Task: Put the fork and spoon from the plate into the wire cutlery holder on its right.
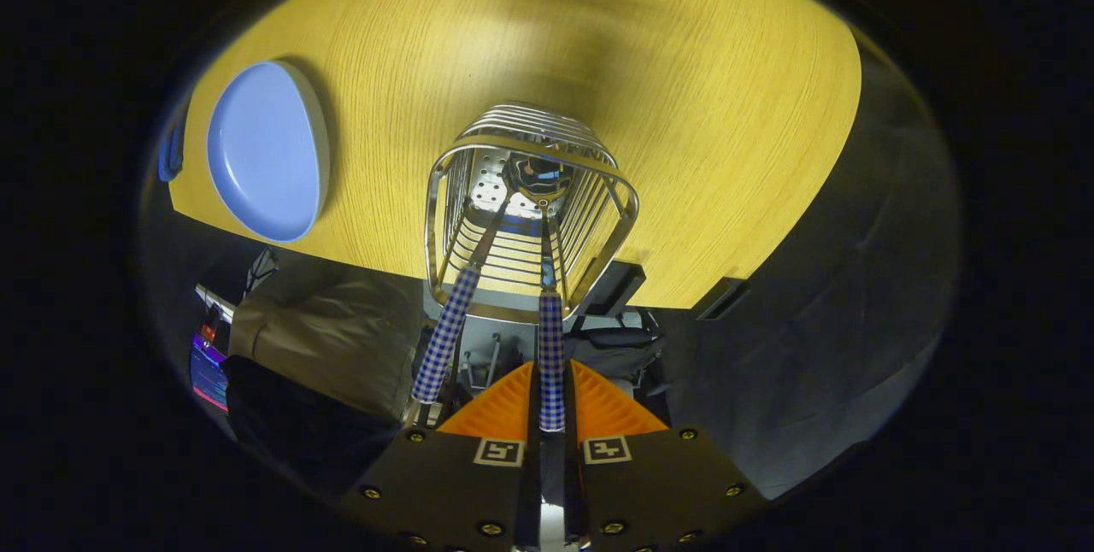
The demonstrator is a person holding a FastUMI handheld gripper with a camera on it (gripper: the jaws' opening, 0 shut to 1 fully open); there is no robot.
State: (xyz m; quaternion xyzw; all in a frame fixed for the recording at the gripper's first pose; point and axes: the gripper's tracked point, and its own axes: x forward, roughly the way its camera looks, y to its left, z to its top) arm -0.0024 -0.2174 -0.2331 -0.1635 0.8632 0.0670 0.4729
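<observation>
I look down into the wire cutlery holder [530,193], which stands upright on the yellow wooden table near its front edge. Two utensils with blue-and-white checked handles stand inside it. My gripper [551,424] is shut on the handle of one utensil [551,355], which runs straight down into the holder. The other utensil [444,338] leans free against the holder's left rim, just left of my fingers. A shiny spoon bowl [540,176] rests on the holder's perforated bottom; I cannot tell which handle it belongs to. The blue plate [265,150] lies bare to the holder's left.
The table's front edge [359,257] runs just beneath the holder. Past that edge, lower down, are a brown-grey cloth bundle [325,330], dark gear and a lit screen [208,368]. Bare tabletop [701,133] stretches beyond and to the right of the holder.
</observation>
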